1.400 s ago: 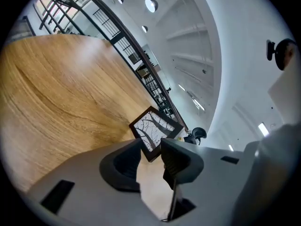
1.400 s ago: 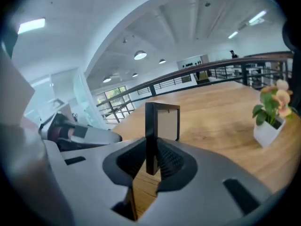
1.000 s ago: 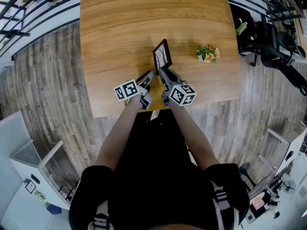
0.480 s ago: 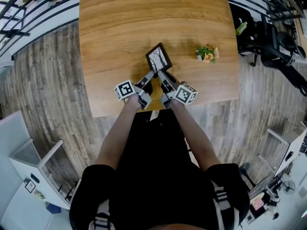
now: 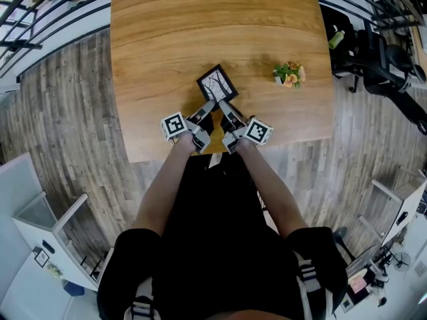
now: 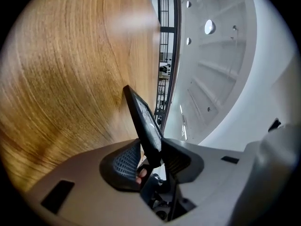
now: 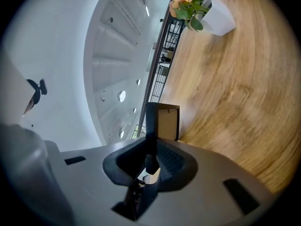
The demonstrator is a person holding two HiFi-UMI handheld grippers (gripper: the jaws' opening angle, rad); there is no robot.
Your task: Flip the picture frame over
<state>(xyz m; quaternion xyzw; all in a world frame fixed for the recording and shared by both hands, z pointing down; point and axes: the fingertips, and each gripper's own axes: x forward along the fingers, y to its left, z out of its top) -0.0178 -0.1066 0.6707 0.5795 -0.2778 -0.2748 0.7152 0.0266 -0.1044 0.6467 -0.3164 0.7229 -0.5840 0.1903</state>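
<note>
In the head view the black picture frame (image 5: 217, 84) hangs just above the wooden table (image 5: 167, 39), its glass face with a branch print turned up. My left gripper (image 5: 209, 106) and right gripper (image 5: 224, 106) each pinch its near edge, side by side. In the left gripper view the frame (image 6: 141, 119) runs edge-on between the jaws of the left gripper (image 6: 153, 157), which press on it. From the right gripper view, the thin edge and brown back of the frame (image 7: 165, 122) show, with the right gripper (image 7: 150, 160) shut on that edge.
A small white pot of orange flowers (image 5: 289, 74) stands to the right of the frame, also at the top of the right gripper view as the flower pot (image 7: 197, 8). The table's near edge (image 5: 220, 153) lies just under my hands. Black chairs (image 5: 377, 62) stand on the floor at right.
The frame stood steeply on edge a second ago. Both grippers have rolled with it and it now lies nearly flat with the picture side up, shifted slightly left.
</note>
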